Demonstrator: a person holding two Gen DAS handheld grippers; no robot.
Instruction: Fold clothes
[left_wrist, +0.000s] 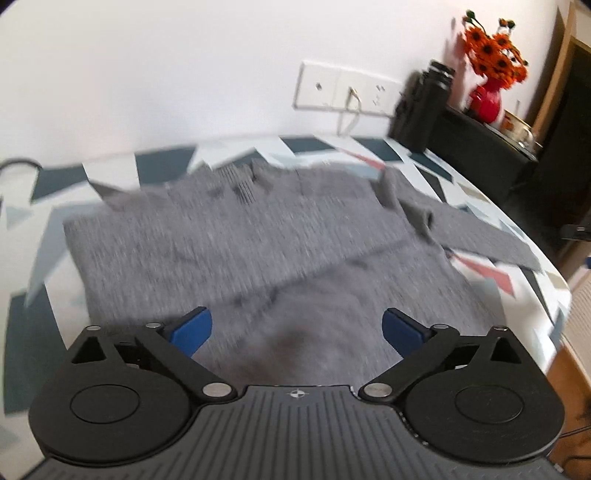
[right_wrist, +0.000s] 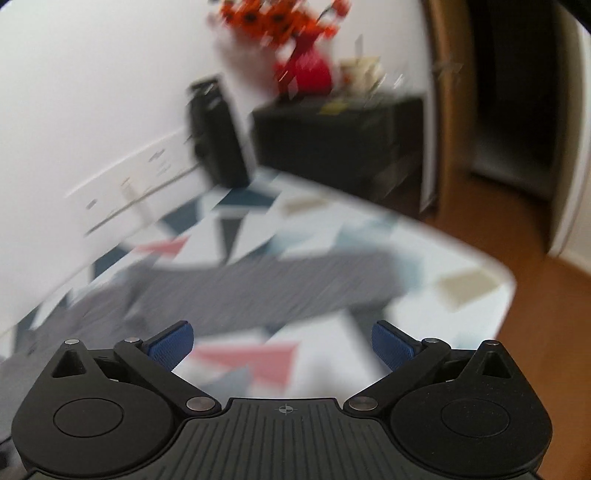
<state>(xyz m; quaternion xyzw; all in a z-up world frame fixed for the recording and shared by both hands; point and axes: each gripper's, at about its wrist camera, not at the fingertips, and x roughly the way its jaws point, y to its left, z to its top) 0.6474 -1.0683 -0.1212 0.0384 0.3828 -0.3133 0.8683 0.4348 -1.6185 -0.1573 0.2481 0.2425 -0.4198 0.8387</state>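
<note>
A grey knit sweater (left_wrist: 258, 240) lies spread on a table with a geometric patterned cloth (left_wrist: 55, 206). One sleeve (left_wrist: 480, 236) stretches out toward the right edge. My left gripper (left_wrist: 297, 330) hovers over the near part of the sweater, its blue pads wide apart with nothing between them. In the right wrist view the same sleeve (right_wrist: 258, 288) lies across the cloth (right_wrist: 332, 229), blurred. My right gripper (right_wrist: 282, 345) hangs above the cloth near the sleeve, jaws wide open and empty.
A black flask (left_wrist: 421, 107) stands at the table's far right corner by the wall. Behind it a dark cabinet (left_wrist: 480, 147) carries a red vase of orange flowers (left_wrist: 487, 96). A wall socket panel (left_wrist: 347, 88) has a cable. The table edge (right_wrist: 506, 295) drops to wooden floor at right.
</note>
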